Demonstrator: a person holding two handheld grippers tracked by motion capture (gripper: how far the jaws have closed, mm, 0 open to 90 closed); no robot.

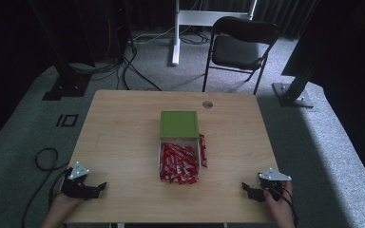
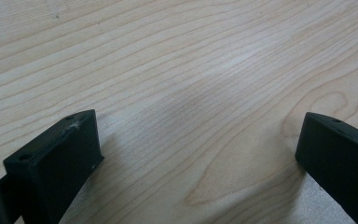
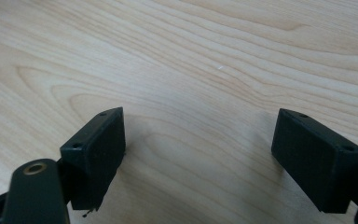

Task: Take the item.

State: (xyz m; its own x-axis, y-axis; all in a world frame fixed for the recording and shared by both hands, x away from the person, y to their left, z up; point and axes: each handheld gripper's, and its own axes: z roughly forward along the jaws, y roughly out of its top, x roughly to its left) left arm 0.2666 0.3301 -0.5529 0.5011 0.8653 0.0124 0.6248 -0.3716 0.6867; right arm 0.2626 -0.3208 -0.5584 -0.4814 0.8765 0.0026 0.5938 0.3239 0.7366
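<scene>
- Left gripper [image 1: 99,188] rests near the table [image 1: 123,123] edge, jaws spread wide, bare wood between them.
- Right gripper [image 1: 247,189] likewise released, nothing between its jaws; red packets [image 1: 178,164] lie well ahead of both.

The pale wooden worktop [image 1: 123,128] carries a green-lidded box [image 1: 179,124], a heap of red sachets [image 1: 178,164] beside it, and both tongs resting near its front corners.

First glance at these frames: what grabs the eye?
The heap of red sachets at the middle of the wooden table, spilling toward the near edge from a clear box with a green lid on its far end; one sachet lies just right of it. The left gripper and right gripper rest at the near corners, jaws open, nothing between them.
</scene>
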